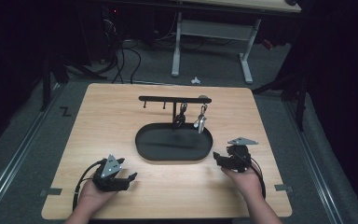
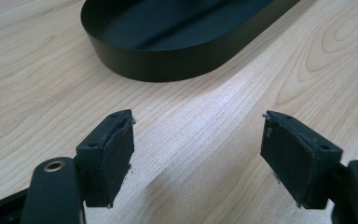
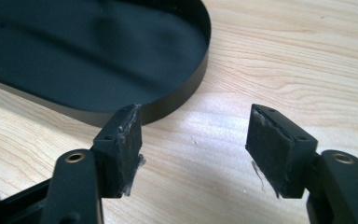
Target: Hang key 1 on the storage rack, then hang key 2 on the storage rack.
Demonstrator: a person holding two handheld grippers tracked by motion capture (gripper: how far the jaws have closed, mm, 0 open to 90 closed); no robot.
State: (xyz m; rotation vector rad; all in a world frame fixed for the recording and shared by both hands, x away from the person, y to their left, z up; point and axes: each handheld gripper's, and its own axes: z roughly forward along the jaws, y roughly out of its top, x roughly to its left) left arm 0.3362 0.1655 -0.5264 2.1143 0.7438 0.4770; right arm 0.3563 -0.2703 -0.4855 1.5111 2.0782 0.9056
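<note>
One black oval tray (image 1: 144,148), one hook rack (image 1: 168,99) and two hanging items (image 1: 199,122) (keys, seemingly) are counted, with two grippers (image 1: 133,177) held.

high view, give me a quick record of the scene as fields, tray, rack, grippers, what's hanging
table: light wood top
tray: black oval tray, middle of the table, looks empty
rack: black bar with hooks, standing at the tray's far edge
hanging: two small items on the right-hand hooks, one dark, one silvery
left gripper: open, nothing between the jaws, near left of the tray
right gripper: open, nothing held, just right of the tray
</note>
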